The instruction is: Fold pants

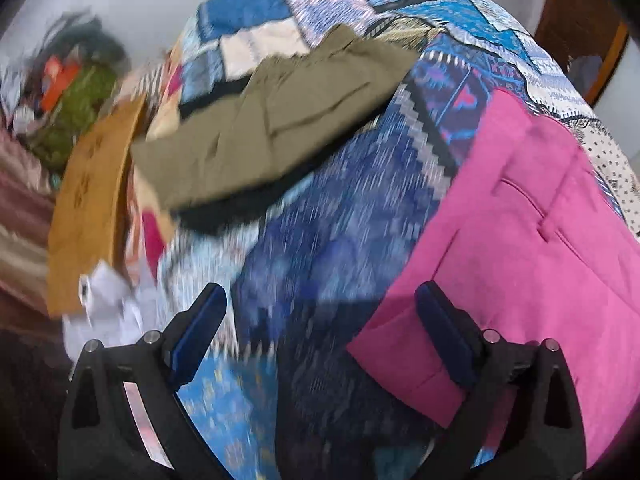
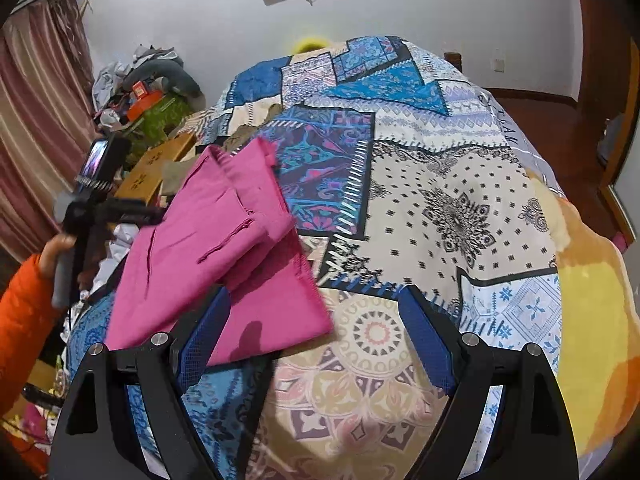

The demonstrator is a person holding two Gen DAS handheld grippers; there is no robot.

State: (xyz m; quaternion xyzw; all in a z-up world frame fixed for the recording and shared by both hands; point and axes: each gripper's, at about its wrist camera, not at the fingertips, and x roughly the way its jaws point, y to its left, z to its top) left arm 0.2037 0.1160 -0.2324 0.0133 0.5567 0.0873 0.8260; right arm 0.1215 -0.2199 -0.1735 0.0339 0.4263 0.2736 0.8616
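Note:
Folded pink pants (image 2: 224,252) lie on the patchwork bedspread (image 2: 440,184). In the left wrist view the pink pants (image 1: 528,248) fill the right side. My left gripper (image 1: 320,308) is open and empty, hovering above the bedspread (image 1: 320,240) just left of the pants' near corner. My right gripper (image 2: 316,312) is open and empty, its left finger (image 2: 204,332) over the pants' near edge. The left gripper tool (image 2: 96,204) shows in the right wrist view, held left of the pants. Olive-green pants (image 1: 280,120) lie farther back.
A brown cardboard box (image 1: 92,200) stands at the bed's left edge, with white paper (image 1: 112,300) below it. A cluttered pile (image 2: 148,92) and pink curtains (image 2: 40,120) are at the left. A yellow-orange blanket (image 2: 592,300) lies at the right.

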